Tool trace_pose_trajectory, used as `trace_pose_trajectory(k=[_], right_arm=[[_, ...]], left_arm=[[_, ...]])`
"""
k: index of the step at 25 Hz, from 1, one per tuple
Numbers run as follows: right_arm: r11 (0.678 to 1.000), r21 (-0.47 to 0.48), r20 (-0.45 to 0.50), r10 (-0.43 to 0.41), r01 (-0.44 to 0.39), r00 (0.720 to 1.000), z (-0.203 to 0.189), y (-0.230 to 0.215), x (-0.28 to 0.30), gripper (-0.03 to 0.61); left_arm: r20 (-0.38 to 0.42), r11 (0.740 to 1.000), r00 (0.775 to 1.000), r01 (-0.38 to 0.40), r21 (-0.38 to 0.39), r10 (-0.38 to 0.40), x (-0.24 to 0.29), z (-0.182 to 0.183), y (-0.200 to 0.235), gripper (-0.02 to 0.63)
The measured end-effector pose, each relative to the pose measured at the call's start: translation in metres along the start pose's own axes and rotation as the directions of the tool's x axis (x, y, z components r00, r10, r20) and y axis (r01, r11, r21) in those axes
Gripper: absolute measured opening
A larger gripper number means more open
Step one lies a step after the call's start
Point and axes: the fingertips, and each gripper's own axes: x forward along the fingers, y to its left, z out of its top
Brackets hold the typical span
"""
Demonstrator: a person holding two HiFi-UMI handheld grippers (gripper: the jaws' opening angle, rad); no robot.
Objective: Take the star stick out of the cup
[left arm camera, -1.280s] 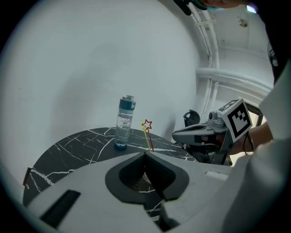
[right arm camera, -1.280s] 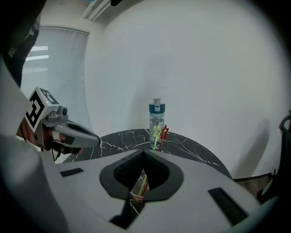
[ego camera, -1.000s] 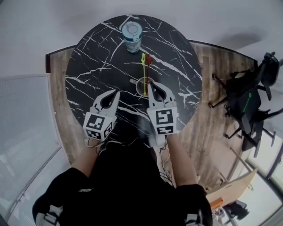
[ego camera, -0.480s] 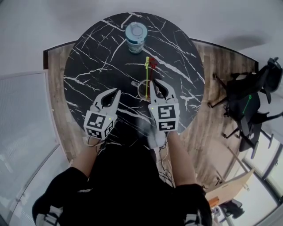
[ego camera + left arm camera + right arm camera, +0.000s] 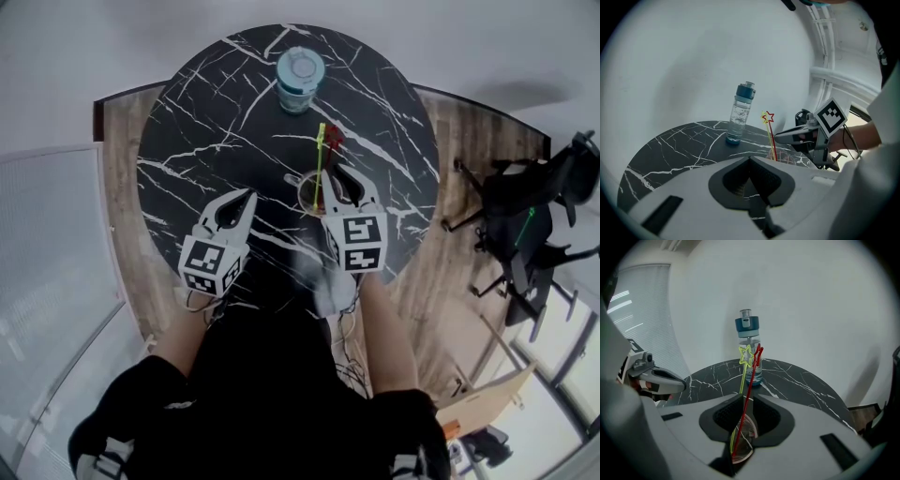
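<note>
A clear glass cup (image 5: 306, 194) stands on the round black marble table (image 5: 187, 141). A yellow star stick (image 5: 320, 150) and a red star stick (image 5: 333, 139) stand in it. My right gripper (image 5: 337, 178) hovers at the cup's right rim. In the right gripper view its jaws (image 5: 746, 397) stand narrowly open; both sticks, yellow (image 5: 745, 355) and red (image 5: 758, 352), rise through the gap, and the cup (image 5: 745, 437) shows below. My left gripper (image 5: 249, 195) is shut and empty, left of the cup; its jaws (image 5: 750, 158) meet with nothing between.
A blue-capped water bottle (image 5: 300, 80) stands at the table's far side, beyond the cup. A black wheeled stand (image 5: 525, 225) and a cardboard box (image 5: 497, 398) sit on the wooden floor to the right. A glass panel runs along the left.
My right gripper has sunk and edged rightward along the cup, closer round the sticks. The left gripper has barely moved and stays shut.
</note>
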Motion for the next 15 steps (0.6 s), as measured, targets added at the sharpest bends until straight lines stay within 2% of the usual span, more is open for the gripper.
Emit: trace_pose_trajectory(k=[12,15], right_arm=[[0.999,0.046,-0.029,0.018,-0.017,0.999,-0.003,0.000,0.014,0.072],[0.999,0.037,-0.033,0.009,-0.007,0.999,-0.005,-0.002,0.016,0.055]], left_arm=[[-0.001,1.000,1.000,-0.008,-0.013,0.008,-0.005,-0.002,0.009,-0.002],[0.001,1.000,1.000,-0.010,-0.017,0.010,-0.005,-0.003,0.010,-0.002]])
